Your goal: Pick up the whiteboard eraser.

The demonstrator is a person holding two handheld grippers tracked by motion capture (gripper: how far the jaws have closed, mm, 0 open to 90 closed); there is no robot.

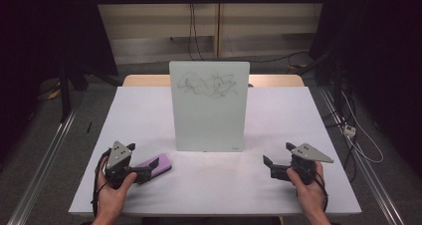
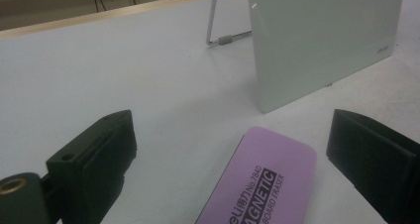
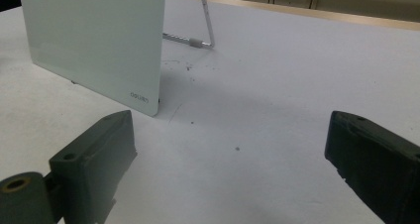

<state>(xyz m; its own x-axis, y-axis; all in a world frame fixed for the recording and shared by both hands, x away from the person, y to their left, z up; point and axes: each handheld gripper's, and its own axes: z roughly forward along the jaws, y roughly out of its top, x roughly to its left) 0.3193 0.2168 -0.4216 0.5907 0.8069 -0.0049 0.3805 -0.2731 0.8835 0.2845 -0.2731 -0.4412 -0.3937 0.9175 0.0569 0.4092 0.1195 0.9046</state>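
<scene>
A white glass board (image 1: 209, 105) stands upright at the middle of the table, with black scribbles (image 1: 209, 83) near its top. A purple magnetic board eraser (image 1: 157, 165) lies flat in front of the board's left corner. My left gripper (image 1: 142, 159) is open at the table's front left, its jaws pointing at the eraser. In the left gripper view the eraser (image 2: 262, 184) lies on the table between the spread jaws, untouched, with the board (image 2: 322, 40) behind it. My right gripper (image 1: 277, 153) is open at the front right with nothing between its jaws. The board's lower corner (image 3: 99, 40) is to its left.
The white table (image 1: 214, 190) has a wooden strip along its far edge. A wire stand (image 3: 205, 21) props the board from behind. Cables (image 1: 358, 140) and a rail (image 1: 40, 165) lie on the floor beside the table. Dark curtains hang at both sides.
</scene>
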